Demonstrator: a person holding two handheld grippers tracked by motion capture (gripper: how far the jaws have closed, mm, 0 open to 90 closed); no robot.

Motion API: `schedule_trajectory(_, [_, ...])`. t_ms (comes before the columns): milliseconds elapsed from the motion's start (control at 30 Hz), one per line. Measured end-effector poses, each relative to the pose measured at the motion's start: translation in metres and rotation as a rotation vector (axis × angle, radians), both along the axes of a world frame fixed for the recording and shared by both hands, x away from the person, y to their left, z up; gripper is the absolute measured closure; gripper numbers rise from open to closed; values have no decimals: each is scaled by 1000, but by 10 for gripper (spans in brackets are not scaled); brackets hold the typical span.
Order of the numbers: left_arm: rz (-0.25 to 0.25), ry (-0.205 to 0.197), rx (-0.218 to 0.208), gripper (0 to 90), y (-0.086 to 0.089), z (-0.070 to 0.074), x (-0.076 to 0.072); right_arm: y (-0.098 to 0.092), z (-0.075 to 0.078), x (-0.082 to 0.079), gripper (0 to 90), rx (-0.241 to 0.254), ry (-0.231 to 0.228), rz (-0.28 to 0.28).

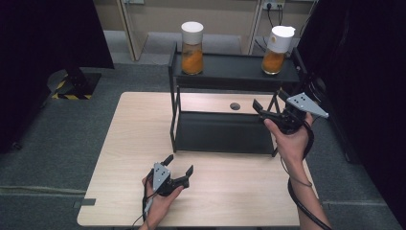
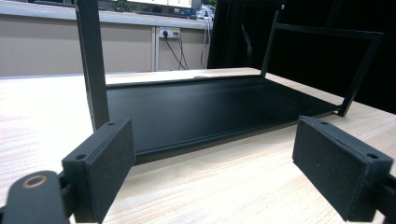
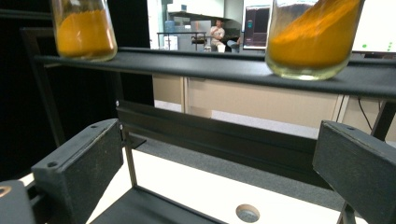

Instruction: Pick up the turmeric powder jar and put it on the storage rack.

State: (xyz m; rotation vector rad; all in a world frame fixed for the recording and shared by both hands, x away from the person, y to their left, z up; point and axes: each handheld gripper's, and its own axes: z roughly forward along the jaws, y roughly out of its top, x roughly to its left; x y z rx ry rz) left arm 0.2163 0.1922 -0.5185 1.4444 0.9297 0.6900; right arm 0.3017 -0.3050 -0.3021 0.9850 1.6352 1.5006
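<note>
Grey carpet surrounds the pale wooden table (image 1: 129, 158), with dark curtains on both sides and a beige wall with sockets at the back. You have one black two-tier rack (image 1: 225, 72) standing on the far half of the table, and two glass jars of orange powder on its top shelf, each with a white lid. One jar (image 1: 192, 48) stands at the shelf's left end; the other jar (image 1: 276, 50) stands at the right end, close to the shelf's edge, its powder sloped to one side. The shelf between them is bare, and so is the lower shelf (image 2: 210, 107).

Your right gripper (image 1: 269, 109) is raised in front of the rack's right side, below the top shelf and under the right jar, jaws spread and holding nothing; it touches neither jar. Your left gripper (image 1: 179, 165) hovers low over the near part of the table, just in front of the rack's lower left corner, jaws also wide apart and empty. Bare tabletop lies left of the rack and along the near edge around your left hand (image 1: 160, 199).
</note>
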Motion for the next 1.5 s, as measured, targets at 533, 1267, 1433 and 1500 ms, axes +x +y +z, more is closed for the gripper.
schedule_trajectory(533, [0, -2, 1, 126, 0, 0, 0, -6, -30, -12, 20, -11, 36, 18])
schedule_trajectory(1267, [0, -3, 3, 126, 0, 0, 0, -11, -58, -30, 19, -13, 69, 49])
schedule_trajectory(1433, [0, -3, 2, 126, 0, 0, 0, -12, -67, -34, 19, -17, 81, 56])
schedule_trajectory(1500, [0, -3, 2, 126, 0, 0, 0, -13, -71, -35, 18, -15, 89, 57])
